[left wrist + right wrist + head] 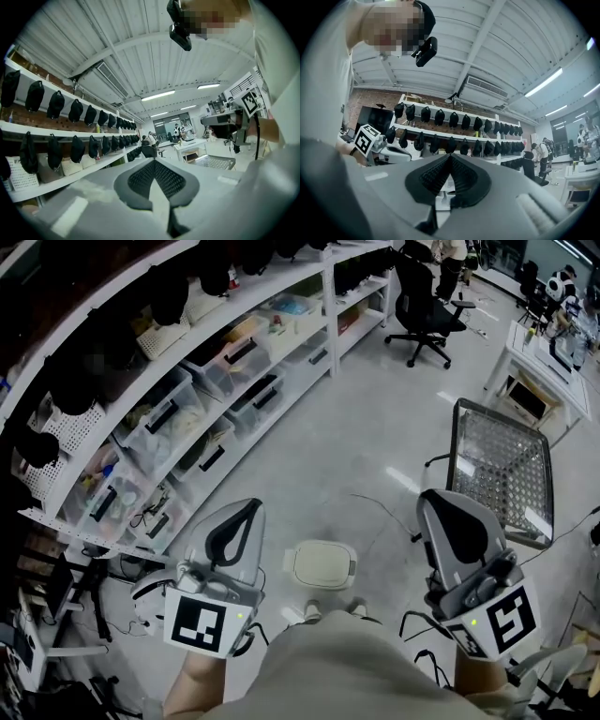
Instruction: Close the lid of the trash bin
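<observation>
A small cream trash bin (321, 564) stands on the grey floor just ahead of the person's feet; from above its lid looks flat on top. My left gripper (246, 508) is held in the air left of the bin, and my right gripper (437, 499) to the right of it, both well above it and neither touching it. In the left gripper view the left gripper (154, 161) has its tips together with nothing between them. The right gripper (450, 157) looks the same in the right gripper view. Both gripper views look up at the ceiling, so the bin is hidden there.
White shelving (187, 418) with clear storage boxes and black caps runs along the left. A metal mesh basket (497, 470) stands on the right, a black office chair (422, 306) at the back, and a white desk (544, 362) at far right. Cables lie on the floor.
</observation>
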Motion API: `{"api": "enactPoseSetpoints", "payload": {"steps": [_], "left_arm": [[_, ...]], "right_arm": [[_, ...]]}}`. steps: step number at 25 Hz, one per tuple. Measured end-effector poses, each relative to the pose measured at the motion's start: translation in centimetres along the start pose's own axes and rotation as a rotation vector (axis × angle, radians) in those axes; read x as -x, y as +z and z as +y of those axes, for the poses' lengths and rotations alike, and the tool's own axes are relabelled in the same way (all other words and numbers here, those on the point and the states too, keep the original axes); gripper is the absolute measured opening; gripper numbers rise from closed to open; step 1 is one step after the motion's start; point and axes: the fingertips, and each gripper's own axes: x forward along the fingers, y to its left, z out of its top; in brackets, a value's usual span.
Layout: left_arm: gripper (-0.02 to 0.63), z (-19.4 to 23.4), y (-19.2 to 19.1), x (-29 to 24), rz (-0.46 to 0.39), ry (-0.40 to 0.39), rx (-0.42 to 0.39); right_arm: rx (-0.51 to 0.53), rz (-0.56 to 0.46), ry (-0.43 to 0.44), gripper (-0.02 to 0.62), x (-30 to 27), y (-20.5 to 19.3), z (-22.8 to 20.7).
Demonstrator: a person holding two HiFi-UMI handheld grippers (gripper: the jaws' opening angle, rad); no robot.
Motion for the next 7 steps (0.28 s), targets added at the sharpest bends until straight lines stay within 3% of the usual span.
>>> {"api": "enactPoseSetpoints", "payload": {"steps": [7], "left_arm": [[0.002, 0.1, 0.6, -0.5, -0.006, 0.006, -0.025]], "right_arm": [[-0.002, 0.006, -0.015, 0.003, 0.1, -0.3, -1.3]]}}
